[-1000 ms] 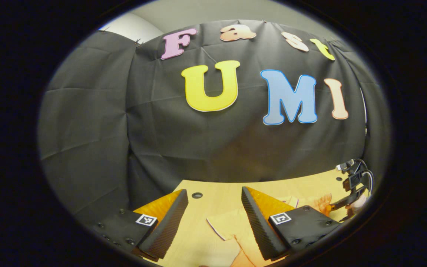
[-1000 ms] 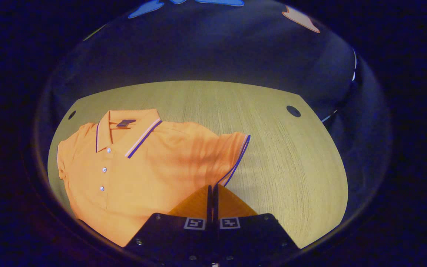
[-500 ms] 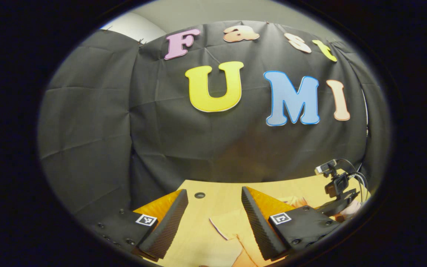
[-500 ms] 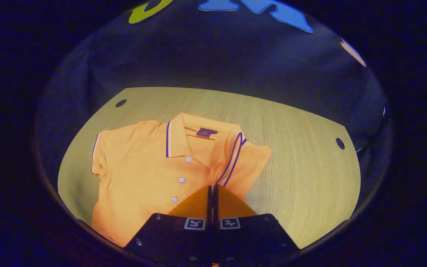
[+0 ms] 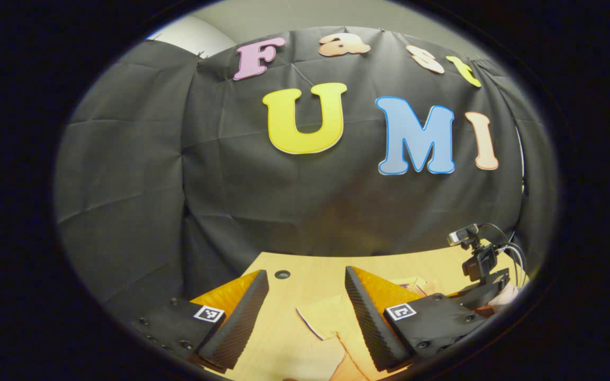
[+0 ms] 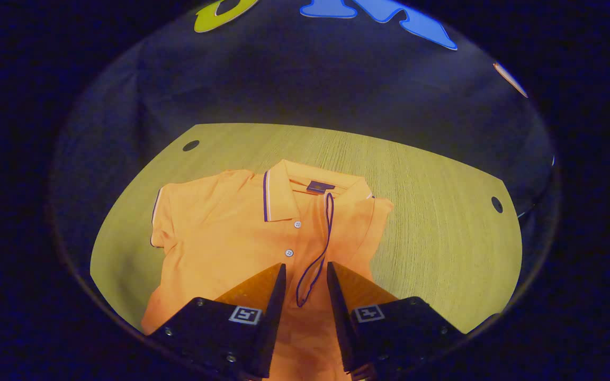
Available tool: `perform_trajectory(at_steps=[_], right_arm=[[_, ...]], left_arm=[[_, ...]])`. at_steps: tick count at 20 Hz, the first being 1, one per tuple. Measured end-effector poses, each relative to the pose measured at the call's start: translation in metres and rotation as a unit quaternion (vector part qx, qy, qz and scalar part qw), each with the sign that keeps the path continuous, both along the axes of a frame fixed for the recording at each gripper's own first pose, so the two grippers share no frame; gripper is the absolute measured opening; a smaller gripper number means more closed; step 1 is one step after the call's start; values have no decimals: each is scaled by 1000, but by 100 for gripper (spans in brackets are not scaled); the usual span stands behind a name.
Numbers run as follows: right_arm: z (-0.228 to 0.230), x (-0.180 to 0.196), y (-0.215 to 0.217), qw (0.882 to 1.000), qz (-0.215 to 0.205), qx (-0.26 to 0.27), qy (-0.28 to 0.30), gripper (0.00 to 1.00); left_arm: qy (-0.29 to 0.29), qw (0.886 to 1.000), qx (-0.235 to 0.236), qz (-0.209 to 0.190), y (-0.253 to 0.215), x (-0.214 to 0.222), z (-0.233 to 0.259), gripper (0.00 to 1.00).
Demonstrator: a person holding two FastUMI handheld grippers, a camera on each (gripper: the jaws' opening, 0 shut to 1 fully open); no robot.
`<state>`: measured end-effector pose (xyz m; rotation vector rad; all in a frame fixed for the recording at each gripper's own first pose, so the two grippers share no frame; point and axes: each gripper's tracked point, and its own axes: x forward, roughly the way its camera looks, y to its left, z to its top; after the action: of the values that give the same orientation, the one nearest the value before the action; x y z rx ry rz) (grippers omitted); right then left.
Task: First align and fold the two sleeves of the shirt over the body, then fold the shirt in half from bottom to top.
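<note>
**One sleeve over, one sleeve and the half-fold to go**

Now my right hand-held gripper [image 6: 306,278] hangs released just above the shirt [image 6: 231,238], its fingers parted with the trimmed edge of the folded sleeve [image 6: 320,248] lying loose between and ahead of them. Neither finger presses on the cloth. That sleeve lies across the body, its dark-striped cuff running from just beside the collar [image 6: 289,193] down toward my fingertips, close to the button placket. I judge this fold as made, though the cuff line bows a little, so it may want a small tidy to sit square.

Ahead and to the left of the right hand-held gripper, the other sleeve [image 6: 164,222] lies spread flat on the counter [image 6: 442,222], out from the shoulder. It is not yet folded. Beyond the collar the counter runs bare to the booth's cloth wall.

My left hand-held gripper [image 5: 302,312] is wide apart and holds nothing. It points mostly at the wall, with a strip of counter and a bit of orange shirt below and between its fingers. Off to its right I see the right hand-held gripper's far end and cables.

So, by my reckoning, roughly a third is done: the spread sleeve comes next, likely the left hand-held gripper's job, then the bottom hem goes up to the collar. The hem itself lies under my right fingers, out of sight.
</note>
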<state>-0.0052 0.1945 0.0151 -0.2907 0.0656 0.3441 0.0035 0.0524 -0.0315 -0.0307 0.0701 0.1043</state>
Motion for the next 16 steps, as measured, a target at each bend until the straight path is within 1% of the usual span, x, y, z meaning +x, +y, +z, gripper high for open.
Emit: perform_trajectory(at_steps=[1,2,3,7,8,9,10,13,16], right_arm=[[4,-6,-2,1000,2,6,-6,49],[10,-14,-4,1000,3,13,-13,46],[17,-24,-7,999,6,23,-24,49],[38,-63,-22,997,10,48,-63,49],[43,-73,-27,996,10,56,-73,46],[47,-85,-32,994,11,65,-82,46],[50,-97,-36,993,11,74,-89,49],[45,-124,-55,990,0,94,-103,49],[24,-149,-73,989,-15,104,-101,49]], left_arm=[[3,1000,0,-3,-2,3,-4,95],[7,1000,0,-7,-3,7,-9,95],[12,1000,1,-11,-4,12,-17,95],[33,999,-6,-25,-9,34,-44,95],[40,999,-8,-28,-10,40,-52,95],[48,998,-10,-31,-10,46,-63,95],[56,998,-11,-34,-10,53,-74,95],[89,995,-6,-46,-11,73,-110,96],[122,991,-4,-56,-9,88,-144,95]])
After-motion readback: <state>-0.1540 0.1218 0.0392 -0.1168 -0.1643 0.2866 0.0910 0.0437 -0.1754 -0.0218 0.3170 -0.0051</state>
